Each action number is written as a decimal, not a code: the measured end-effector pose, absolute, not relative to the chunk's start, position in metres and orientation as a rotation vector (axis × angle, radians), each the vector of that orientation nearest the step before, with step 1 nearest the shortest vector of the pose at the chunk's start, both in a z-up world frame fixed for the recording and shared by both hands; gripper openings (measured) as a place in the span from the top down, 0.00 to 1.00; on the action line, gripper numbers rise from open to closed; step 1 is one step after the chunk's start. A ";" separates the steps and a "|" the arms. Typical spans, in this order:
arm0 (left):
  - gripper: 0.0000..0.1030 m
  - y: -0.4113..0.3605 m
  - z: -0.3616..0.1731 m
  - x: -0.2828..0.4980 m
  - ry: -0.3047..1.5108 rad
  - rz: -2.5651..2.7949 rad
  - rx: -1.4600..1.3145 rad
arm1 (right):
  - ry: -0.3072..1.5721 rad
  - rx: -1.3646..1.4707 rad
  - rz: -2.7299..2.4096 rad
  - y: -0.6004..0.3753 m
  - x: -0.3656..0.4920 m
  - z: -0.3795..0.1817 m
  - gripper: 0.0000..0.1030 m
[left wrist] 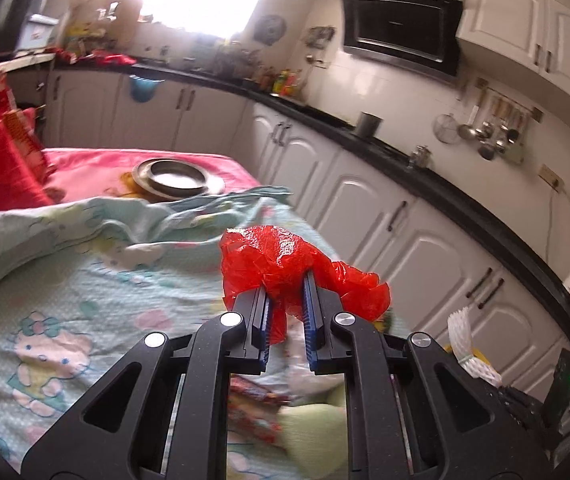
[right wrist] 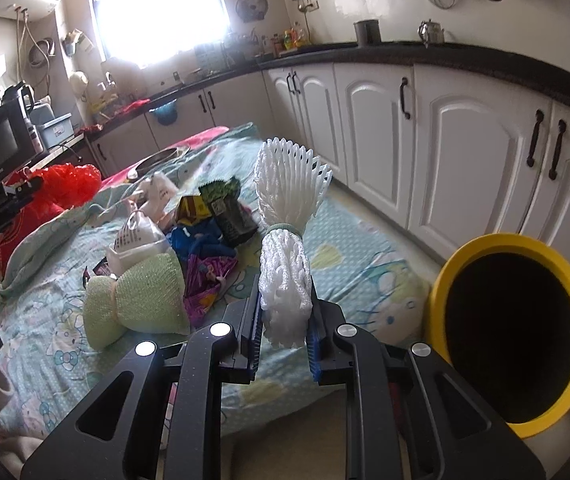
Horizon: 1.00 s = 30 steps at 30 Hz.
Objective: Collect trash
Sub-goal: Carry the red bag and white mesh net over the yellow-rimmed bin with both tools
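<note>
Trash is already in both hands, so the coming move turns on where the bin lies. The right hand-held gripper [right wrist: 285, 312] is clamped on a white foam fruit net [right wrist: 285, 240], whose long axis stands roughly upright in the right wrist view, flared top above a band and bunched lower end pinched between the blue pads. The yellow-rimmed bin [right wrist: 513, 332] sits at the lower right of that same frame, just beside this gripper and to its right, dark mouth tilted toward the camera. The net therefore has only to travel rightward and a little down the frame to be over the opening.

The left hand-held gripper [left wrist: 287, 304] has its jaws drawn narrow on a crumpled red plastic bag [left wrist: 285, 256], which bulges out above and to either side of the fingers, held clear above the patterned sheet [left wrist: 85, 280]. In the right wrist view this bag shows at the far left, well apart from the bin, with the pile of remaining litter [right wrist: 189, 236] between them. By my reading the right hand is much the nearer to the bin and should drop first; the left must cross the bed to reach it.
</note>
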<state>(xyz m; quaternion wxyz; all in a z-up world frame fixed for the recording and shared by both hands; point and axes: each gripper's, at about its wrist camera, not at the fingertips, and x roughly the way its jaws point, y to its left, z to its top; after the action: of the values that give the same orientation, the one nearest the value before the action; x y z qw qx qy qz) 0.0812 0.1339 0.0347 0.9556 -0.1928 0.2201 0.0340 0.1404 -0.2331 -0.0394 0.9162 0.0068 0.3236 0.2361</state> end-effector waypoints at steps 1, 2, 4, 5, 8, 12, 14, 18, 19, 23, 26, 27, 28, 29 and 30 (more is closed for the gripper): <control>0.92 0.125 0.036 0.083 0.447 0.056 -0.375 | 0.659 0.014 0.480 -0.237 0.139 -0.037 0.83; 0.92 0.119 0.037 0.085 0.448 0.045 -0.365 | 0.649 0.011 0.471 -0.242 0.137 -0.034 0.83; 0.92 0.101 0.038 0.091 0.455 0.011 -0.340 | 0.637 0.012 0.457 -0.251 0.134 -0.029 0.83; 0.92 0.094 0.038 0.093 0.456 -0.002 -0.330 | 0.634 0.016 0.453 -0.254 0.134 -0.028 0.83; 0.92 0.070 0.038 0.101 0.469 -0.044 -0.303 | 0.621 0.035 0.425 -0.272 0.131 -0.022 0.83; 0.92 0.041 0.035 0.114 0.490 -0.088 -0.270 | 0.615 0.061 0.392 -0.290 0.128 -0.019 0.83; 0.92 0.027 0.033 0.121 0.503 -0.109 -0.258 | 0.612 0.071 0.377 -0.297 0.127 -0.019 0.83; 0.92 0.002 0.027 0.132 0.525 -0.151 -0.240 | 0.610 0.098 0.340 -0.316 0.125 -0.019 0.83; 0.92 -0.004 0.026 0.134 0.531 -0.160 -0.235 | 0.609 0.105 0.331 -0.320 0.124 -0.019 0.83; 0.92 -0.029 0.021 0.142 0.551 -0.201 -0.206 | 0.614 0.132 0.292 -0.339 0.123 -0.022 0.83; 0.92 -0.049 0.018 0.149 0.565 -0.230 -0.182 | 0.619 0.150 0.263 -0.351 0.122 -0.025 0.83; 0.92 -0.057 0.015 0.151 0.571 -0.243 -0.173 | 0.620 0.155 0.258 -0.354 0.122 -0.026 0.83; 0.92 -0.062 0.014 0.153 0.576 -0.249 -0.167 | 0.624 0.163 0.249 -0.358 0.122 -0.028 0.83; 0.92 -0.068 0.012 0.155 0.581 -0.257 -0.161 | 0.627 0.171 0.239 -0.362 0.122 -0.029 0.83; 0.92 -0.075 0.010 0.158 0.588 -0.268 -0.155 | 0.629 0.177 0.234 -0.366 0.123 -0.030 0.83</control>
<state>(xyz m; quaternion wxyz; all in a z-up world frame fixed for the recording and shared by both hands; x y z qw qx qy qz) 0.1576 -0.0750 0.0101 0.9453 -0.0762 0.2888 -0.1313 0.1229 -0.3655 -0.0301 0.9403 0.0867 0.3084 0.1146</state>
